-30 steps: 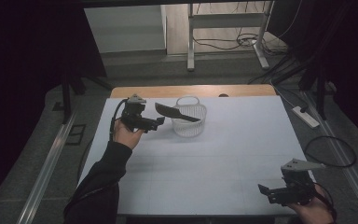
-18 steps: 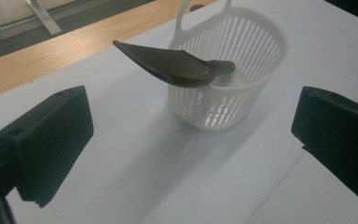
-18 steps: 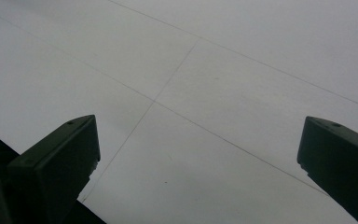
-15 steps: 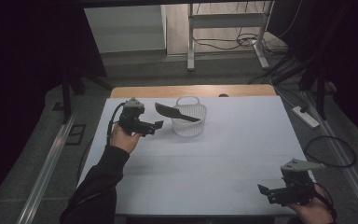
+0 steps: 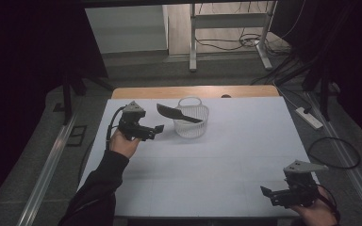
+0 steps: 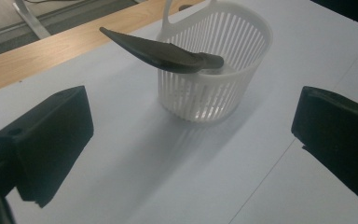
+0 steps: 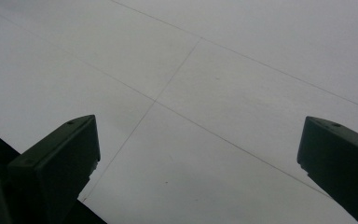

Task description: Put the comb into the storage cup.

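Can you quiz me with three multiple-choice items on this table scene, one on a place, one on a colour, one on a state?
1. Where does the dark spatula rest?
A. flat on the table
B. leaning in the basket
C. in the right tool

2. What colour is the slotted basket?
A. white
B. red
C. green

3. How do the left tool's jaws stand?
A. shut on the spatula
C. shut on the basket
B. open and empty

Answers: 1 B, its handle end sits inside and its blade pokes over the rim. 2 A, the ribs are plainly white. 3 B, the left gripper view shows the jaws wide apart, short of the basket.
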Tool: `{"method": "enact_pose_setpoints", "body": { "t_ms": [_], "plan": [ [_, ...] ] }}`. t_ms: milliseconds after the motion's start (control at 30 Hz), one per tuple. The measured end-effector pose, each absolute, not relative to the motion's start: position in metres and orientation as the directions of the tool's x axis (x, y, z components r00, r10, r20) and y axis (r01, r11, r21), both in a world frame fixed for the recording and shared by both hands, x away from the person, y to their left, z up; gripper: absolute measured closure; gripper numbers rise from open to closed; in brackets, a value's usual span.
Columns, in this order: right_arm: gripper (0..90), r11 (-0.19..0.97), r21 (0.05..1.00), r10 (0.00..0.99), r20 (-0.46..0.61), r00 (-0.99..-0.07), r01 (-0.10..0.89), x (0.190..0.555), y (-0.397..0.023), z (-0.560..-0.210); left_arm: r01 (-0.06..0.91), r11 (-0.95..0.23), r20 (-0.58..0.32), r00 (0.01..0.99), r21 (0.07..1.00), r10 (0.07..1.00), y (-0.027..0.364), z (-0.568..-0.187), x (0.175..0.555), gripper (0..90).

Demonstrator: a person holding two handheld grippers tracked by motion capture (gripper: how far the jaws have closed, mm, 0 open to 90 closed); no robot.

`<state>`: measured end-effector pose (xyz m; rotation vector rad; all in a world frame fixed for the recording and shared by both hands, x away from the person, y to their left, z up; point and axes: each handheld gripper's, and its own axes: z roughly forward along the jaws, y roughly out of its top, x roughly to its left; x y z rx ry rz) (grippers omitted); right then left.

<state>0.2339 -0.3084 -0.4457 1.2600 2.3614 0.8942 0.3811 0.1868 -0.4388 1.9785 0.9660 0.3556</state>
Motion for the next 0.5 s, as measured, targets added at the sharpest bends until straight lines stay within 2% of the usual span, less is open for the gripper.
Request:
{"method": "enact_pose_setpoints", "body": {
  "t_ms": [500],
  "plan": [
    [0.0, 0.417, 0.660, 0.826, 0.011, -0.563, 0.625, 0.233, -0.308, -0.446, 0.506, -0.258, -0.160, 0.643, 0.823, 0.749, 0.199, -0.436, 0.368, 0.0]
  ]
}}
